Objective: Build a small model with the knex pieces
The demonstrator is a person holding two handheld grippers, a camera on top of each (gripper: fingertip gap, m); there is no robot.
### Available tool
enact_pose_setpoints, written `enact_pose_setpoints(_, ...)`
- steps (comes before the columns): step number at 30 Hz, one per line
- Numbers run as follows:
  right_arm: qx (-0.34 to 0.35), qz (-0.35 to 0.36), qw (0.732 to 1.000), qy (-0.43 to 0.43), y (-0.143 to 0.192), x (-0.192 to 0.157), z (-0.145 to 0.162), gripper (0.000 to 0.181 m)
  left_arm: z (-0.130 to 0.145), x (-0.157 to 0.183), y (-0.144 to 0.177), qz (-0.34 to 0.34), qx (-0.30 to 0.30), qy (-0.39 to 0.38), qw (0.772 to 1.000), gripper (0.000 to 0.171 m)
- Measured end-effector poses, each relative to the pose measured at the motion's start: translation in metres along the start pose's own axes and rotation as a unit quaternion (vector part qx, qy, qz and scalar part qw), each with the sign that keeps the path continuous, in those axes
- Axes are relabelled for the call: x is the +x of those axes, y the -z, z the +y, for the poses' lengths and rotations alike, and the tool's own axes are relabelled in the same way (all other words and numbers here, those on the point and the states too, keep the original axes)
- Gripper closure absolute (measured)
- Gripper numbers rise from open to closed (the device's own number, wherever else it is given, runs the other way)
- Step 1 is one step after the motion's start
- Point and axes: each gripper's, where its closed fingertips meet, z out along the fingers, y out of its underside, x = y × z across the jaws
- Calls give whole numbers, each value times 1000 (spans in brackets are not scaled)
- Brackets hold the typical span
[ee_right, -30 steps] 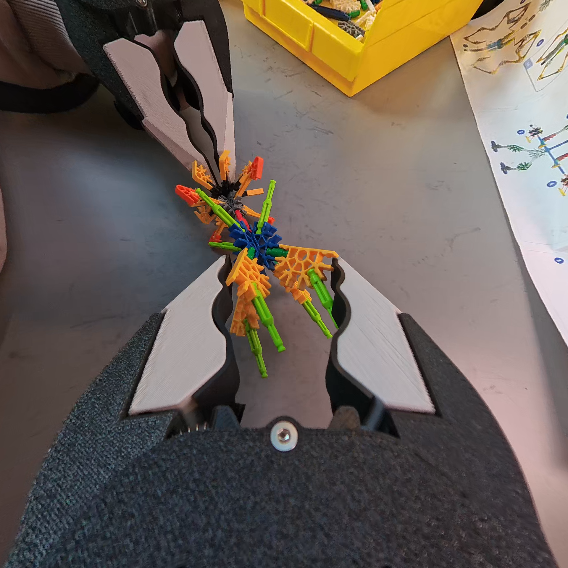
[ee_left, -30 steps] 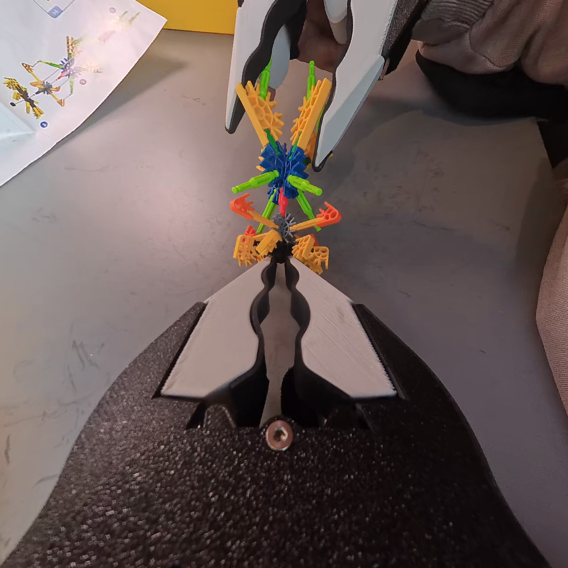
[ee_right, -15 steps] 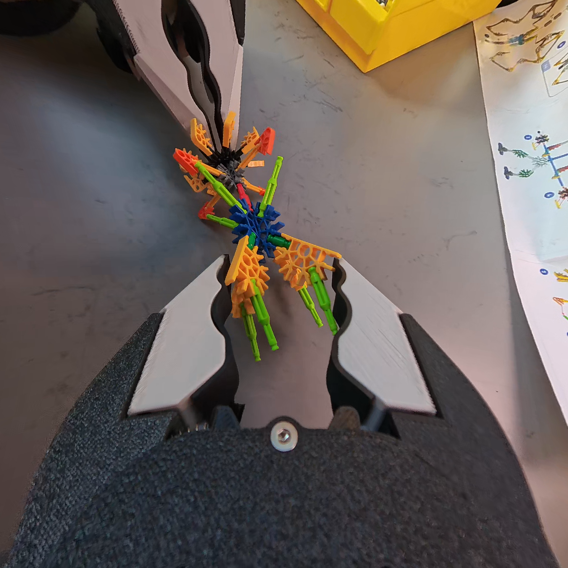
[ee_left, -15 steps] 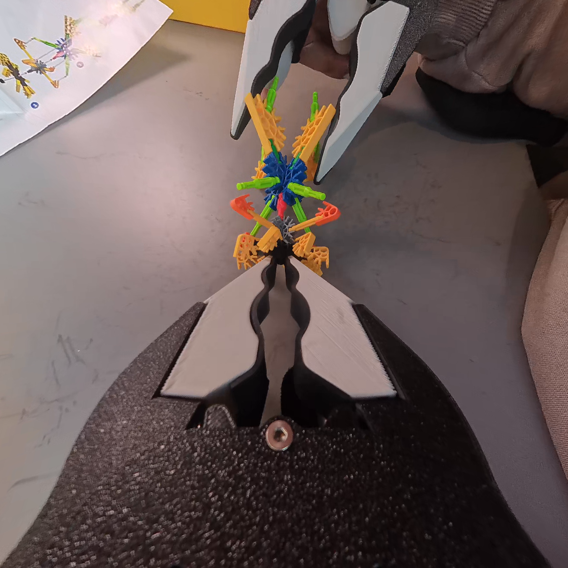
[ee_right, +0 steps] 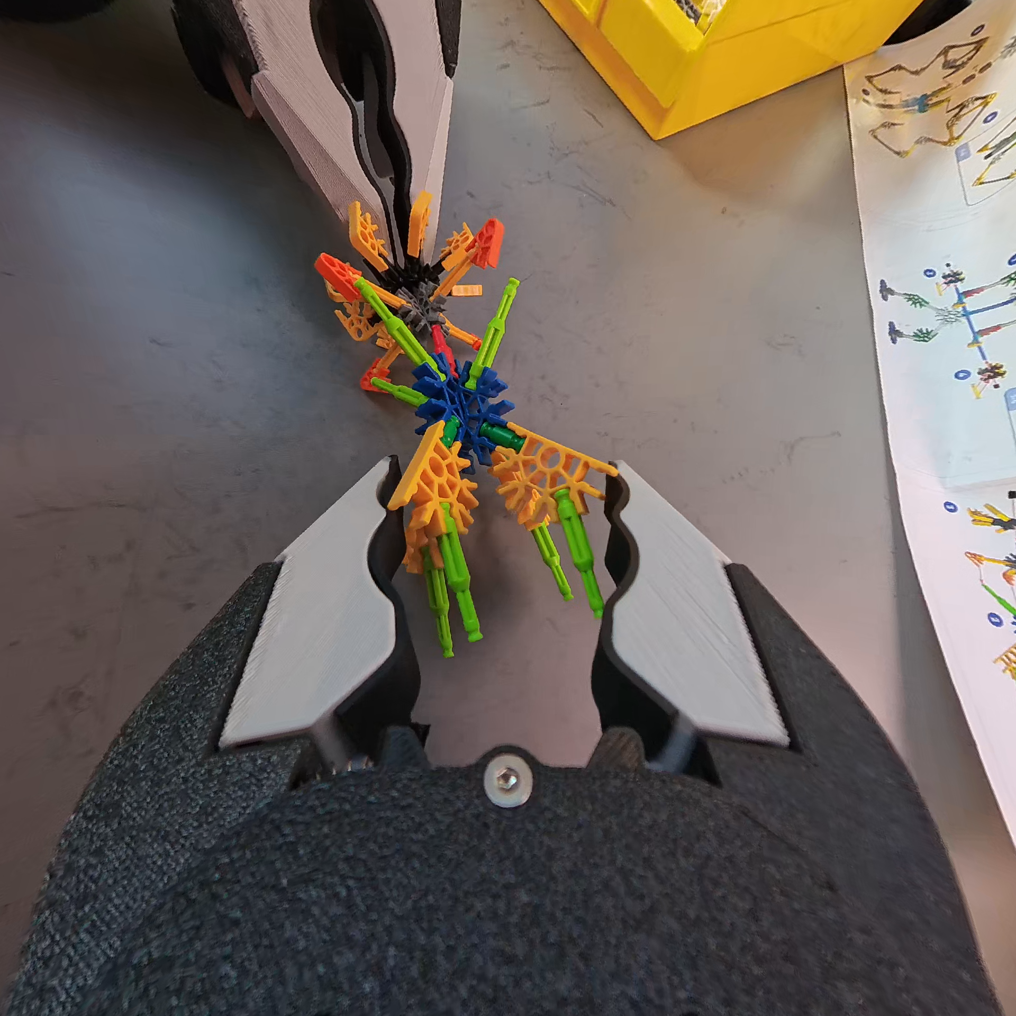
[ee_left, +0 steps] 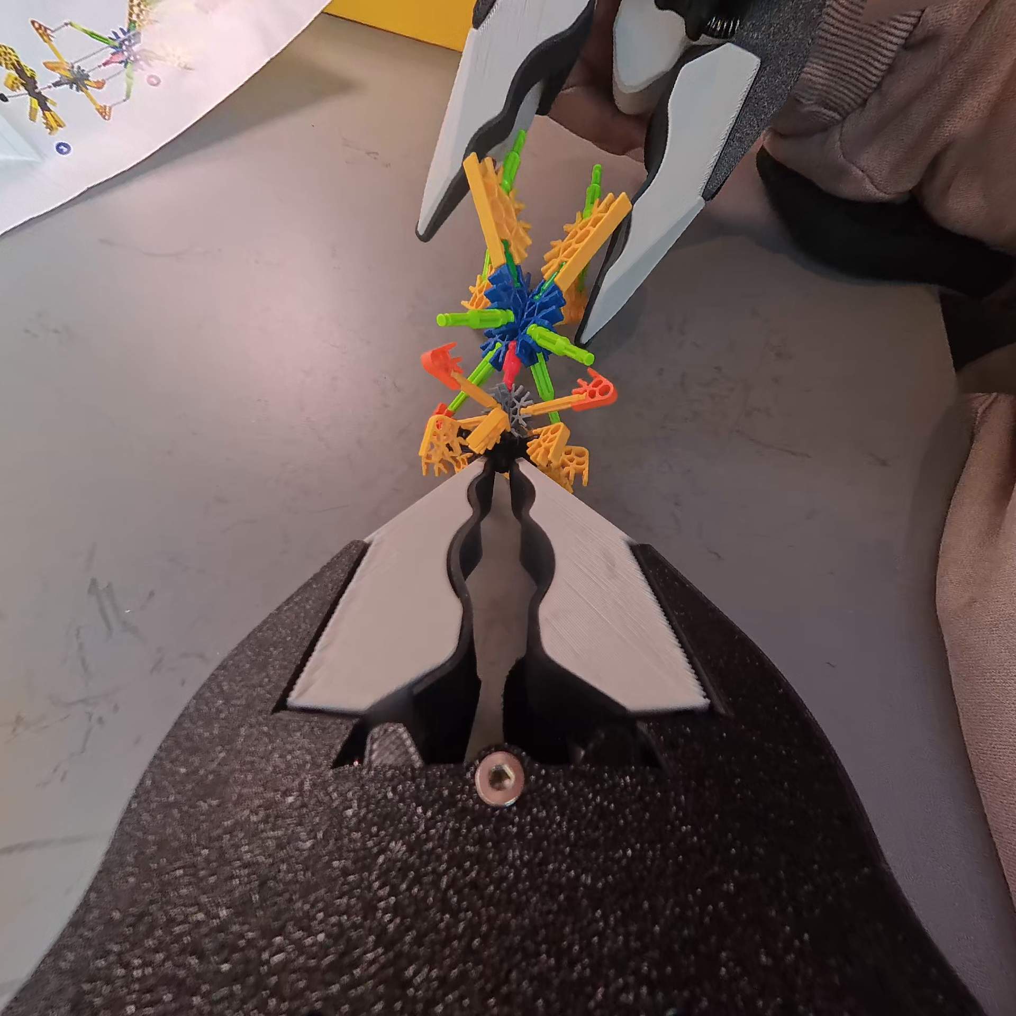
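Both my grippers are on one small toy model, one at each end.

My left gripper (ee_left: 501, 467) is pinching nearly closed on the black hub at the near end of the model (ee_left: 517, 352), probably to steady it. My right gripper (ee_right: 500, 484) is standing wide open, its fingers (ee_right: 330, 572) flanking the two yellow fan pieces and green rods at the other end; they are just beside or brushing the yellow edges, and whether they are pressing I cannot tell. The model is stretching between both grippers over the grey table (ee_right: 165, 385), seemingly low to it. Farther out lie a yellow bin (ee_right: 714, 55) and an instruction sheet (ee_right: 934, 275) at right.
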Motion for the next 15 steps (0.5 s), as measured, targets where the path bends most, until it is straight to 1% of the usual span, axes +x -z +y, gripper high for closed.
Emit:
enact_pose_setpoints(3, 12, 8, 1000, 12, 9, 1, -8, 99, -1, 1, 0, 0, 3, 0, 1000, 166)
enact_pose_setpoints(5, 38, 16, 999, 24, 21, 0, -23, 98, -2, 1, 0, 0, 3, 1, 1000, 166)
enact_pose_setpoints(6, 52, 21, 998, 32, 27, -1, -31, 102, -2, 0, -1, 0, 3, 1, 1000, 166)
enact_pose_setpoints(8, 69, 28, 996, 54, 37, -7, -46, 124, -2, 0, -1, 0, 3, 2, 1000, 166)
enact_pose_setpoints(10, 61, 26, 994, 90, 36, -21, -56, 138, -2, 0, -1, 0, 3, 3, 1000, 166)
enact_pose_setpoints(12, 24, 35, 990, 134, 23, -32, -55, 145, -3, -1, -2, 1, 3, 4, 1000, 166)
enact_pose_setpoints(15, -37, 54, 982, 179, -1, -37, -42, 148, -3, 0, -2, 0, 2, 2, 1000, 166)
